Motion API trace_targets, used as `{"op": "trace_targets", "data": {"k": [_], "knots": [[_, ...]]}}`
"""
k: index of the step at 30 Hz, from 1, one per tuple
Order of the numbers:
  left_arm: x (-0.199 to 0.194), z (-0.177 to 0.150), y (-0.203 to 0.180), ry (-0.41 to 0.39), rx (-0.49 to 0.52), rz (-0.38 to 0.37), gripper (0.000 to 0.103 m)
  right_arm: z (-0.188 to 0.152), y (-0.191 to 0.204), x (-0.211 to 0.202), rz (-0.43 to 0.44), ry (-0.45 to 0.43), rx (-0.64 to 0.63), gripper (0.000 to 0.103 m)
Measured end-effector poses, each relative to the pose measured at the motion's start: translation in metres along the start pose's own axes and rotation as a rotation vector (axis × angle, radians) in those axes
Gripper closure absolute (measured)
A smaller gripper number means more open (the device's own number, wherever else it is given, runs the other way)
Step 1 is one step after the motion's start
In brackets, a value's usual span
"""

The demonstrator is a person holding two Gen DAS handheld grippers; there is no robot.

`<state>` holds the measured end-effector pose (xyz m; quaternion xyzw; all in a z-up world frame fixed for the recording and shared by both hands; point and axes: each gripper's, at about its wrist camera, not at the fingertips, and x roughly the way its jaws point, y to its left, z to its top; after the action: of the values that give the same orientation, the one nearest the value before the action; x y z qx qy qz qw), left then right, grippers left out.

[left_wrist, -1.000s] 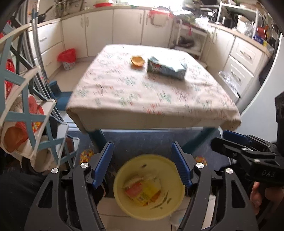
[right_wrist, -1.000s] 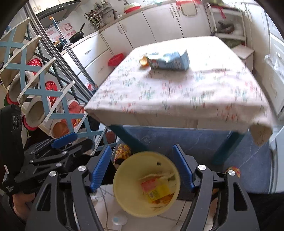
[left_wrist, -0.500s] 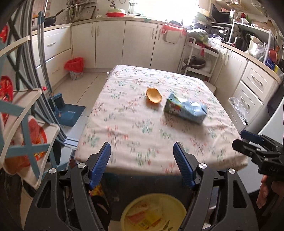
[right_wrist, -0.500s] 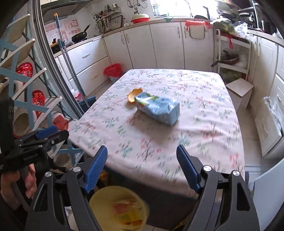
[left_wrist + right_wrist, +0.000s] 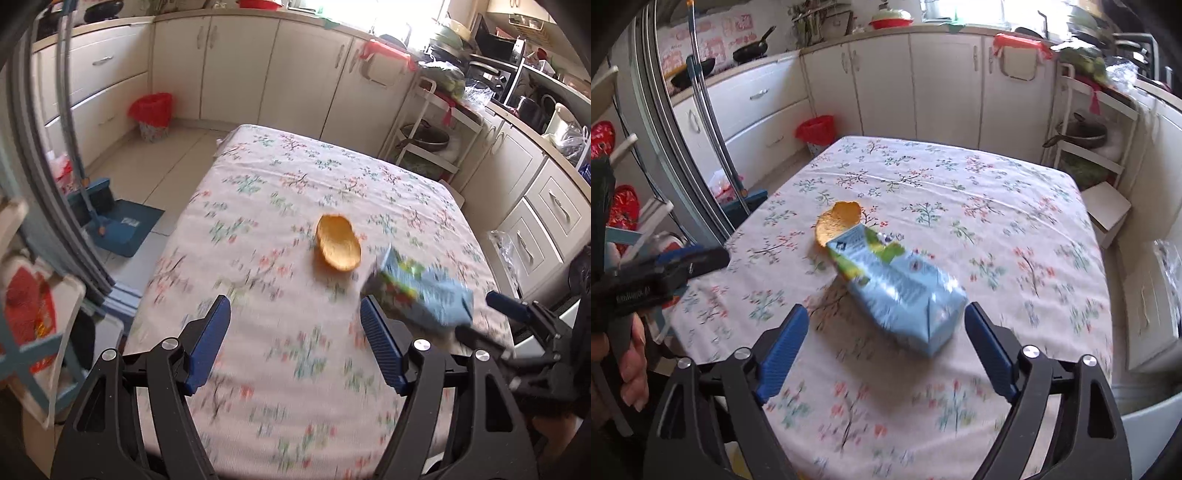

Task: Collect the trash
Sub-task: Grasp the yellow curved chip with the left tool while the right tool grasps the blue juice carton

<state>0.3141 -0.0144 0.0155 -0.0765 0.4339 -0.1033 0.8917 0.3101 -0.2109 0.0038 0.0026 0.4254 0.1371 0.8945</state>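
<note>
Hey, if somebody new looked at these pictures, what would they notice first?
A crumpled blue carton lying on its side in the middle of the flowered tablecloth, with an orange peel just behind it. The right tool, empty and opening, lines up on the carton.

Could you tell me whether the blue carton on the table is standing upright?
No, the blue carton lies on its side on the floral tablecloth, next to the orange peel.
</note>
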Motion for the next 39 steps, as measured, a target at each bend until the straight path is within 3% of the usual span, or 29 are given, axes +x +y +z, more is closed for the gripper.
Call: {"op": "trace_targets", "data": {"k": [5, 19, 20, 22, 24, 27, 29, 30, 31, 34, 39], "knots": [[0.043, 0.023, -0.006, 0.045, 0.025, 0.003, 0.034, 0.013, 0.001, 0.033, -0.045, 0.051, -0.098, 0.011], [0.103, 0.044, -0.022, 0.117, 0.058, 0.003, 0.034, 0.026, -0.008, 0.061, -0.001, 0.108, -0.127, 0.011], [0.107, 0.045, -0.022, 0.118, 0.06, 0.006, 0.034, 0.026, -0.007, 0.063, 0.006, 0.115, -0.132, 0.012], [0.111, 0.048, -0.022, 0.122, 0.059, 0.007, 0.034, 0.026, -0.004, 0.067, 0.024, 0.134, -0.138, 0.027], [0.117, 0.05, -0.022, 0.128, 0.056, 0.007, 0.036, 0.025, -0.002, 0.071, 0.04, 0.16, -0.145, 0.035], [0.126, 0.05, -0.025, 0.151, 0.062, -0.01, 0.049, 0.026, -0.003, 0.07, 0.041, 0.165, -0.14, 0.042], [0.128, 0.05, -0.031, 0.148, 0.093, -0.004, 0.067, 0.028, -0.013, 0.066, 0.056, 0.155, -0.083, 0.042], [0.129, 0.049, -0.035, 0.152, 0.117, -0.004, 0.084, 0.029, -0.019, 0.064, 0.066, 0.151, -0.047, 0.042], [0.13, 0.049, -0.038, 0.159, 0.127, -0.011, 0.092, 0.03, -0.027, 0.062, 0.082, 0.145, 0.001, 0.042], [0.126, 0.047, -0.046, 0.146, 0.156, -0.018, 0.098, 0.032, -0.049, 0.056, 0.146, 0.131, 0.138, 0.042], [0.106, 0.043, -0.056, 0.09, 0.205, -0.009, 0.099, 0.027, -0.078, 0.043, 0.268, 0.091, 0.329, 0.042]]}}
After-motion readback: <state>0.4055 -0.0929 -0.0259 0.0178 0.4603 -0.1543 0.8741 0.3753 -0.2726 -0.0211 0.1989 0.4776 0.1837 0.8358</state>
